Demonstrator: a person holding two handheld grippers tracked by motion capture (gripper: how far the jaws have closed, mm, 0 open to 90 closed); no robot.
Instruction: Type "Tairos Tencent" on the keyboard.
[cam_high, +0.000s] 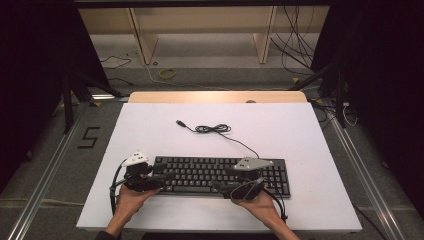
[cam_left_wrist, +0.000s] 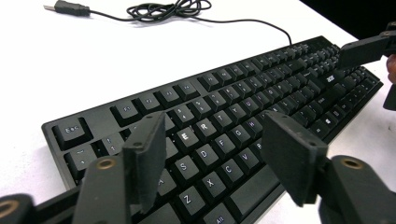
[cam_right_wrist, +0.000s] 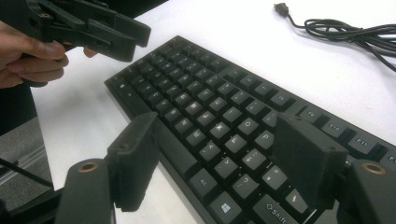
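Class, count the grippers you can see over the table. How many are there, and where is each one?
2. The left gripper is over the keyboard's left end; the right gripper is over its right half.

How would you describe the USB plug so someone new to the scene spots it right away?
Start at the white table top and find the black keyboard near its front edge. A thin black cable leaves the keyboard's back edge, runs to a small coiled bundle, then on toward the far left. The USB plug is the short, thick black stub at its loose end, lying alone on bare white.
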